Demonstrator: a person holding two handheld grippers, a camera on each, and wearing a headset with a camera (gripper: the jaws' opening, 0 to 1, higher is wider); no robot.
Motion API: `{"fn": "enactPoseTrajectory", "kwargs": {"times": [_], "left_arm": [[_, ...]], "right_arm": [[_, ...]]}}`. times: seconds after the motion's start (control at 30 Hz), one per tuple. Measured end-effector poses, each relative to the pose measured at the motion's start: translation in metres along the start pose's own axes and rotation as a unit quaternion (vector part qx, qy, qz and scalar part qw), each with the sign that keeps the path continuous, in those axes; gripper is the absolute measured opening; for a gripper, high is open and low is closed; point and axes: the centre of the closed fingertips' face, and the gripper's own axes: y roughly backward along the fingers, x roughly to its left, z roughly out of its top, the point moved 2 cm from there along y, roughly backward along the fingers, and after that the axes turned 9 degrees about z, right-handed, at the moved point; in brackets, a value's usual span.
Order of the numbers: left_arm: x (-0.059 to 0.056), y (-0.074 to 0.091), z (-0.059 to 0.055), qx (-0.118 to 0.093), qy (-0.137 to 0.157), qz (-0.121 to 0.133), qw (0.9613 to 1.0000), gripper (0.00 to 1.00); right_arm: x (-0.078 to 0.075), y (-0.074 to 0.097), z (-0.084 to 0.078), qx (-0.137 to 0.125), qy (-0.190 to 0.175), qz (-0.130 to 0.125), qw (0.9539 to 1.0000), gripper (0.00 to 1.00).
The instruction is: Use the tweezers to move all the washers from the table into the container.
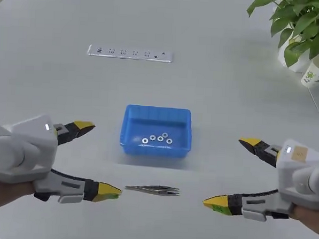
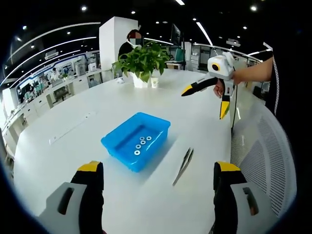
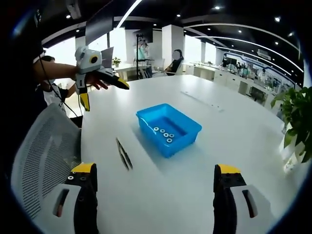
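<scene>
A blue container [image 1: 157,130] [image 2: 137,140] [image 3: 168,126] sits mid-table with several washers [image 1: 157,138] [image 2: 140,144] [image 3: 165,132] inside it. Metal tweezers [image 1: 152,190] [image 2: 183,165] [image 3: 123,154] lie flat on the table just in front of the container. My left gripper [image 1: 97,159] [image 2: 159,171] hovers open to the left of the tweezers, holding nothing. My right gripper [image 1: 236,171] [image 3: 156,173] hovers open to their right, also holding nothing. Each gripper appears in the other's view, held by a hand.
A white power strip [image 1: 130,53] lies farther back on the table. A potted plant [image 1: 302,28] [image 2: 142,63] and a small white cup [image 1: 313,74] stand at the far right corner. A mesh chair [image 3: 44,146] sits at the near table edge.
</scene>
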Motion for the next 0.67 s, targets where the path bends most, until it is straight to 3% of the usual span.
{"fn": "enactPoseTrajectory", "kwargs": {"times": [0.33, 0.67], "left_arm": [[0.0022, 0.0082, -0.0033, 0.001, -0.003, 0.005, 1.0, 0.99], [0.0021, 0.0058, -0.0034, -0.007, 0.004, 0.008, 0.9999, 0.99]], "right_arm": [[-0.0002, 0.0066, -0.0013, -0.001, 0.003, -0.003, 1.0, 1.0], [-0.002, 0.0065, -0.0008, -0.005, -0.002, -0.009, 0.9999, 1.0]]}}
